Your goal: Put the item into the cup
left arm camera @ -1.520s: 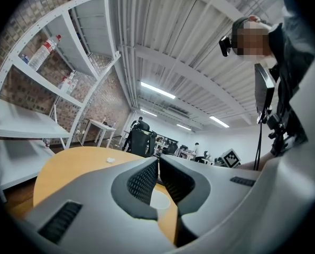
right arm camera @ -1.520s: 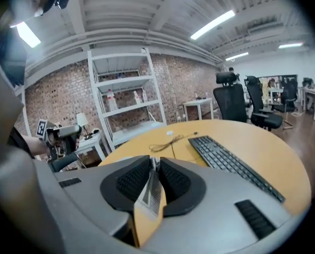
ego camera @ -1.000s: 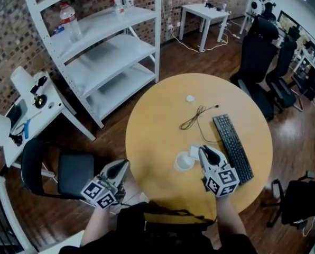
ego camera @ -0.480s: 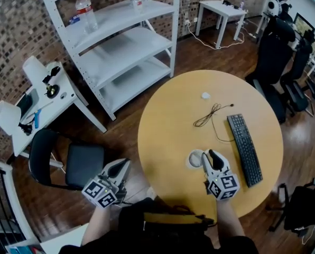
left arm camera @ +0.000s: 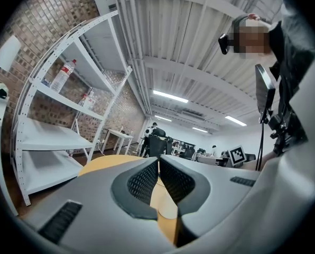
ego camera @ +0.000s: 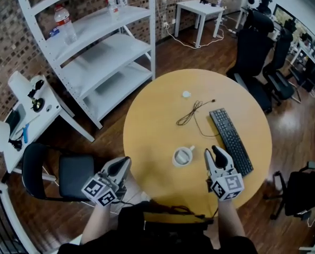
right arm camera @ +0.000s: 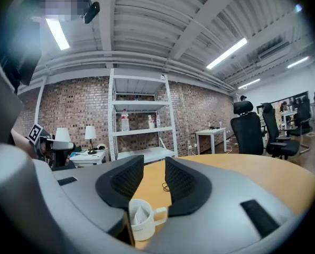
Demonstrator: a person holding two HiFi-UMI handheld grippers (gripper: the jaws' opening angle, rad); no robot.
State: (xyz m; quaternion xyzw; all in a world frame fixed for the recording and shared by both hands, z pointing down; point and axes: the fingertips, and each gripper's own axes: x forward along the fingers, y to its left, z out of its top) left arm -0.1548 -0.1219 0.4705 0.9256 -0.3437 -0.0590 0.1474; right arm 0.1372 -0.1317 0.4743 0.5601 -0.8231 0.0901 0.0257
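A white mug stands on the round wooden table, near its front edge. A white folded item lies inside it. My right gripper hovers just right of the mug, apart from it, jaws open with nothing between the pads. In the right gripper view the mug sits low between the open right gripper jaws, with the item sticking up in it. My left gripper is held off the table's left edge; the left gripper pads meet, empty.
A black keyboard lies right of the right gripper. A thin black cable and a small white object lie farther back. White shelving stands behind left, a black chair at left, office chairs at right.
The right gripper has let go of the white item over the mug and drawn back to the right with its jaws apart. The item now rests in the mug. The left gripper stayed put.
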